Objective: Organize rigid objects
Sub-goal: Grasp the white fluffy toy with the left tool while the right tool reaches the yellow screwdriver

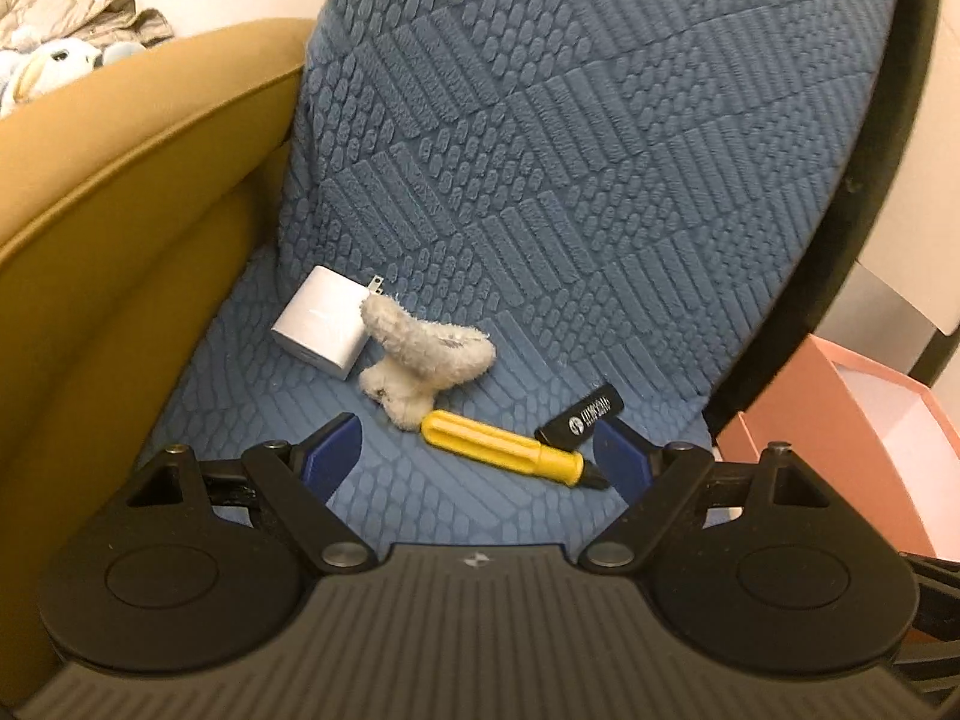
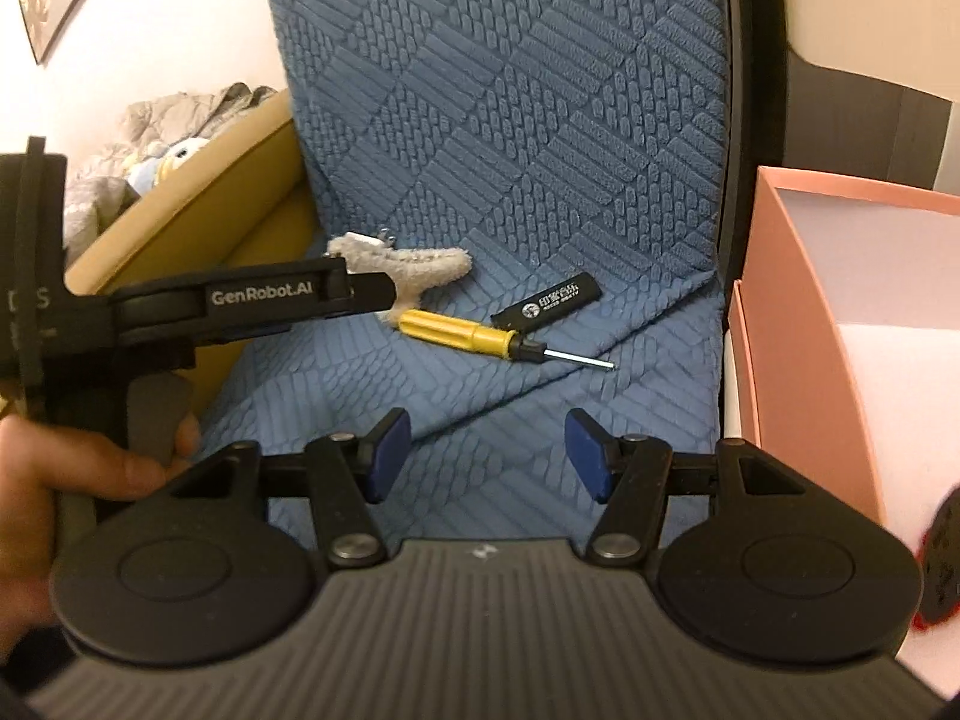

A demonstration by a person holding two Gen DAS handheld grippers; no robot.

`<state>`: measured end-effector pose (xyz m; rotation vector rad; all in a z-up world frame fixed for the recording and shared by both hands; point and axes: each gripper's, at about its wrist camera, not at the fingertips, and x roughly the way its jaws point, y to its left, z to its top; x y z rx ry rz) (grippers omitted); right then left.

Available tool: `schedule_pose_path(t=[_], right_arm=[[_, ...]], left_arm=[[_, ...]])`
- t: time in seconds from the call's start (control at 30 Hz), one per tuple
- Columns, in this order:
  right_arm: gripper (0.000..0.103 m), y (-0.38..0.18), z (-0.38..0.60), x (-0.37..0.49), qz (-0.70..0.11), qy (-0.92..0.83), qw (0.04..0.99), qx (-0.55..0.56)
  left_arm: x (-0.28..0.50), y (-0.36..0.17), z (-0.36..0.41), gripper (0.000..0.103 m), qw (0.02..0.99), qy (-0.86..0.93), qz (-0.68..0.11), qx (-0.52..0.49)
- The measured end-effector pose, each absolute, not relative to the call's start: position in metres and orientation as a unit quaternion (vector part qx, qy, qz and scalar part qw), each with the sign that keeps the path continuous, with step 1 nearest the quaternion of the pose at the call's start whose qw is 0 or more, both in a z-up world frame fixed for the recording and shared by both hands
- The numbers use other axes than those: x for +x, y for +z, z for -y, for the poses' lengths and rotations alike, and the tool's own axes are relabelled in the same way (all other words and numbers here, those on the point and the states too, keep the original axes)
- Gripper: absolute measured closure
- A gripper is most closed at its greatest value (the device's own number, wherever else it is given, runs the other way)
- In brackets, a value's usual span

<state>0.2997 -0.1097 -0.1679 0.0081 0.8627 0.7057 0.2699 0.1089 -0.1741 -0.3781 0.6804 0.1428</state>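
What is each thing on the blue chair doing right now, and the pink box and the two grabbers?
yellow screwdriver: lying flat
black lighter: lying flat
white charger: on its side, prongs out
fluffy toy: leaning against charger
pink box: open
left gripper: open, empty
right gripper: open, empty

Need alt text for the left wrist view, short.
The open left gripper hovers over a blue textured seat cover, just short of a yellow-handled screwdriver. Around the screwdriver lie a white wall charger, a fuzzy grey plush toy and a small black printed stick; a pink open box sits at right.
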Motion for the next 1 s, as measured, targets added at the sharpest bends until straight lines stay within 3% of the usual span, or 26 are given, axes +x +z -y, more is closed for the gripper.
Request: schedule_pose_path(t=[0.5, 0.67, 0.8, 0.93, 1.0], right_arm=[[0.045, -0.206, 0.057, 0.377, -0.404, 0.369, 0.833, -0.08], [0.046, -0.217, 0.045, 0.391, -0.405, 0.378, 0.826, -0.101], [0.047, -0.221, 0.038, 0.396, -0.407, 0.384, 0.821, -0.114], [0.047, -0.226, 0.034, 0.396, -0.405, 0.384, 0.819, -0.137], [0.05, -0.23, 0.033, 0.396, -0.407, 0.38, 0.817, -0.149]], left_arm=[[0.338, -0.197, -0.123, 0.02, 0.912, 0.091, -0.356, -0.184], [0.344, -0.2, -0.136, 0.04, 0.901, 0.091, -0.361, -0.222], [0.346, -0.2, -0.141, 0.051, 0.898, 0.097, -0.361, -0.234], [0.346, -0.2, -0.143, 0.07, 0.896, 0.099, -0.36, -0.242], [0.346, -0.2, -0.142, 0.073, 0.895, 0.097, -0.362, -0.241]])
